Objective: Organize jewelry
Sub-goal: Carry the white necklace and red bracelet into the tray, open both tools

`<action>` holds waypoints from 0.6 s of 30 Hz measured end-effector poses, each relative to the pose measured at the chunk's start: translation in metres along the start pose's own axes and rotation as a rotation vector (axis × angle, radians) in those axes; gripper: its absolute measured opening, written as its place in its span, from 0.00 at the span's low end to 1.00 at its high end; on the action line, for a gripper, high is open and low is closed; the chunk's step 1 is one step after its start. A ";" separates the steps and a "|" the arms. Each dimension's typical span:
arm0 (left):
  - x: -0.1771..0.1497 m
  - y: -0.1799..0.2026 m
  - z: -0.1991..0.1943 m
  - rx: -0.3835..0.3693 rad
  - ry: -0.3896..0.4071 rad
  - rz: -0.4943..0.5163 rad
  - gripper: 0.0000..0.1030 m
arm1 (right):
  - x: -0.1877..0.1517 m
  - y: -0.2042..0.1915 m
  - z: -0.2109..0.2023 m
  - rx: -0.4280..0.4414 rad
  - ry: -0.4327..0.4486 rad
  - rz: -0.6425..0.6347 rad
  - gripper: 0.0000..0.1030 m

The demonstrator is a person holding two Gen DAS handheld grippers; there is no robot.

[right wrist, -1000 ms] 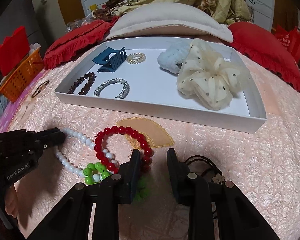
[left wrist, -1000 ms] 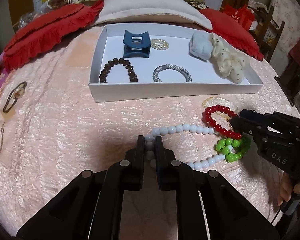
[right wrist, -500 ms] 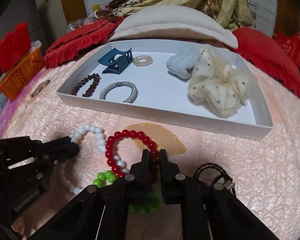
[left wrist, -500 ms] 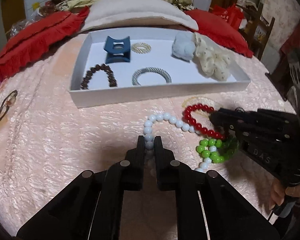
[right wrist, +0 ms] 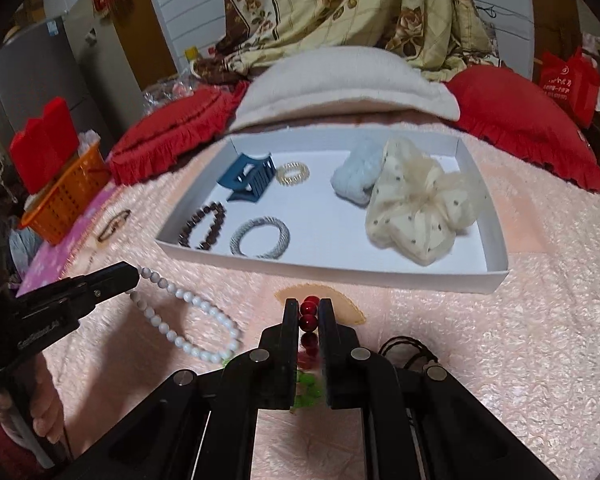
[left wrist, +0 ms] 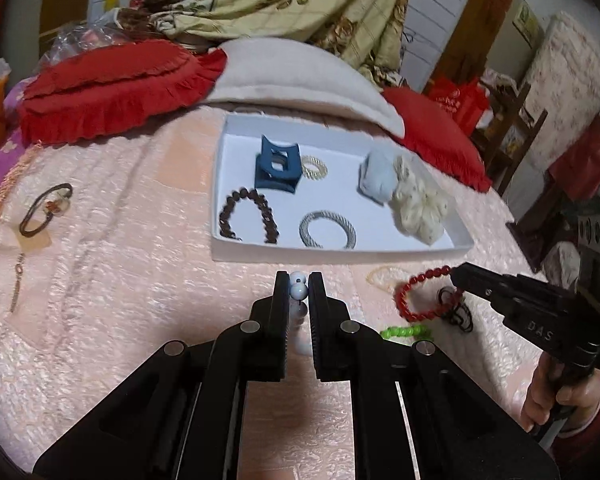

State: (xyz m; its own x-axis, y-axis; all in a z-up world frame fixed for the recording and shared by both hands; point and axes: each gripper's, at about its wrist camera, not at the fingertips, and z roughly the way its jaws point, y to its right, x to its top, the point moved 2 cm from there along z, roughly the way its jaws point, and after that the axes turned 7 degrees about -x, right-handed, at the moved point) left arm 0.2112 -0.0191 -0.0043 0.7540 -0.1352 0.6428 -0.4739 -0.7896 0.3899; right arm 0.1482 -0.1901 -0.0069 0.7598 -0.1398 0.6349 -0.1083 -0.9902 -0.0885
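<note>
Left tool (left wrist: 299,285) clamped on white bead necklace (right wrist: 188,304), right tool (right wrist: 309,312) pinched red bracelet (left wrist: 416,294); both lifted off bed w/ strands dangling, prob. to carry each into white tray (right wrist: 380,274) just ahead.

**Both grippers clamped**

The left gripper (left wrist: 299,280) has its jaws nearly together, pinching white beads (left wrist: 298,291). The right gripper (right wrist: 309,307) is likewise pinched on red beads (right wrist: 309,314). In the left wrist view the right gripper enters from 4 o'clock, its tips pointing toward 10 o'clock, with a hand (left wrist: 556,400) wrapped around its handle.
</note>
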 end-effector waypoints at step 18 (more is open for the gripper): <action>0.028 0.020 -0.034 -0.007 0.073 0.045 0.08 | 0.054 -0.007 -0.045 0.046 0.116 -0.013 0.09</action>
State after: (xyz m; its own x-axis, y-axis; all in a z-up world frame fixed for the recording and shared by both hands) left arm 0.2072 -0.0185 0.0442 0.6969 -0.1262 0.7060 -0.5099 -0.7794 0.3640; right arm 0.1615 -0.1909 0.0626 0.6818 -0.1281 0.7202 -0.0670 -0.9913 -0.1129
